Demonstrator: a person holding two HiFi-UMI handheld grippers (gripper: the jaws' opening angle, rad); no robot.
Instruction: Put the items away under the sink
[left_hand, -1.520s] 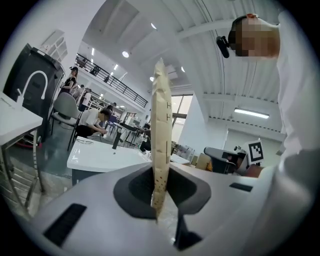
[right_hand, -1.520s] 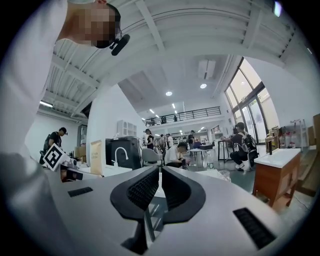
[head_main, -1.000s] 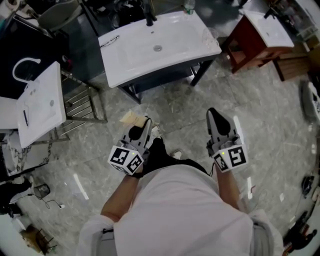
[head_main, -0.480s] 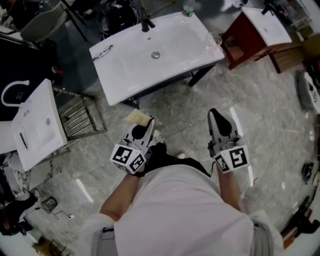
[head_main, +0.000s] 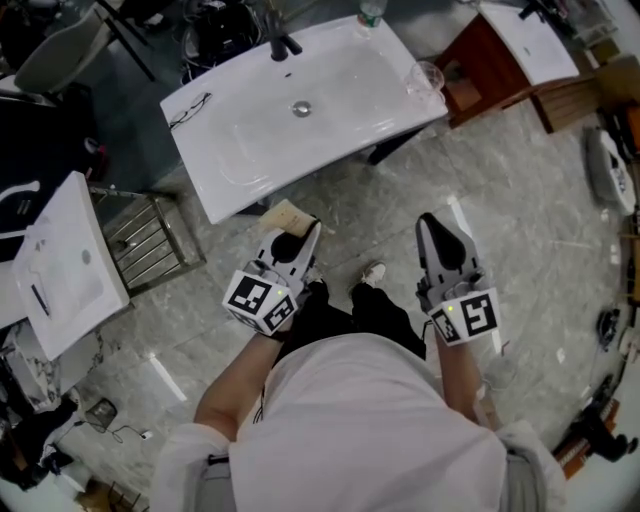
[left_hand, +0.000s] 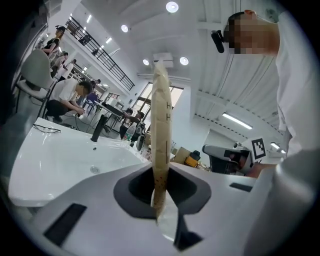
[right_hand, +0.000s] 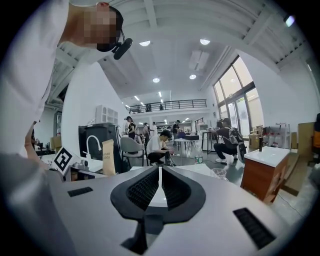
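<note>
Paper pouch (left_hand: 161, 130) stands edge-on, clamped between left fingers (left_hand: 100, 197); right fingers (right_hand: 141, 191) together, empty.

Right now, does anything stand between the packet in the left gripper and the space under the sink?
Nothing visible does. The packet is right at the front edge of the sink, with only bare floor beside it. The sink itself hides the space underneath.

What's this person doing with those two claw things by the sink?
A person stands facing a white sink, one handheld claw in each hand. The left claw is clamped on a flat tan packet. The right claw is shut and empty. The packet hasn't been put under the sink yet.
</note>
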